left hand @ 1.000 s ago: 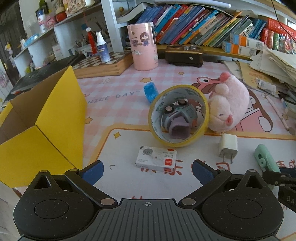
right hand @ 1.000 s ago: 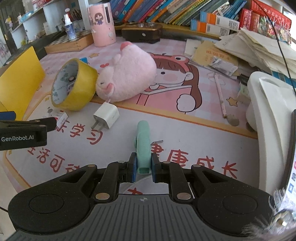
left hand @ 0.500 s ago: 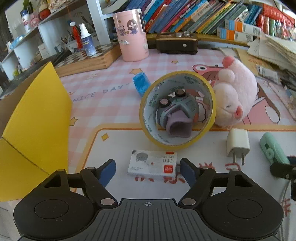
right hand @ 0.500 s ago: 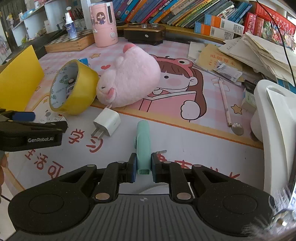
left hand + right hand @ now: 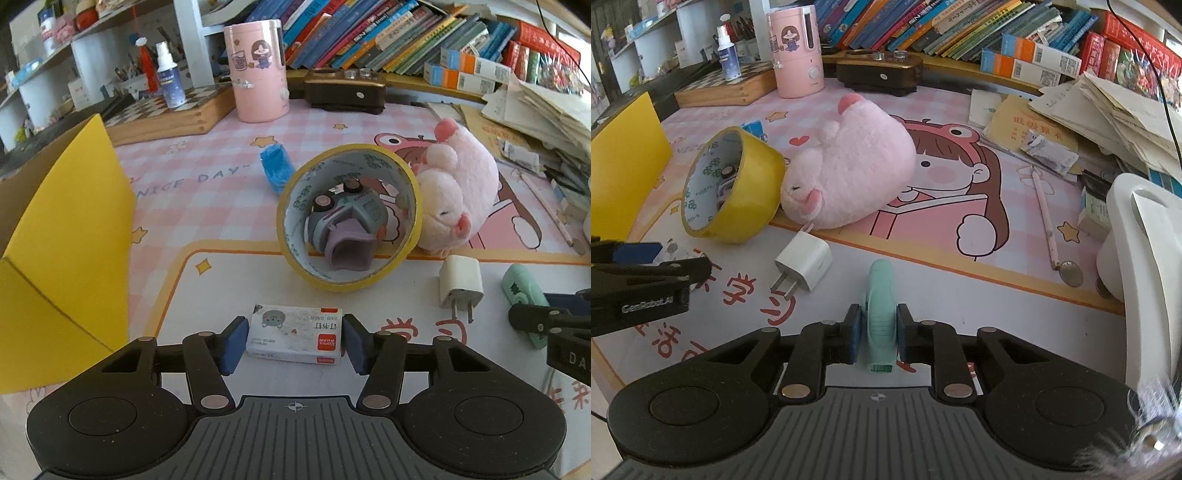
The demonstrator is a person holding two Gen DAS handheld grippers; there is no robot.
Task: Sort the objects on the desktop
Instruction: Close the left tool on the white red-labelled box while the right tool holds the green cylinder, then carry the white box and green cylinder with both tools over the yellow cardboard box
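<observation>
Down on the desk mat, the left gripper (image 5: 293, 341) has just been closing, its blue pads now against both ends of the small staple box (image 5: 295, 338), while the right gripper (image 5: 876, 334) pinches the mint-green correction tape (image 5: 881, 317). Behind the staple box stands the yellow tape roll (image 5: 349, 218) against the pink plush (image 5: 458, 195), with the white charger plug (image 5: 460, 286) to the right.

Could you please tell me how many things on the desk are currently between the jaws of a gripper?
2: the small white staple box between the left gripper jaws, and the mint-green plastic correction-tape dispenser clamped in the right gripper. None appears hidden.
</observation>
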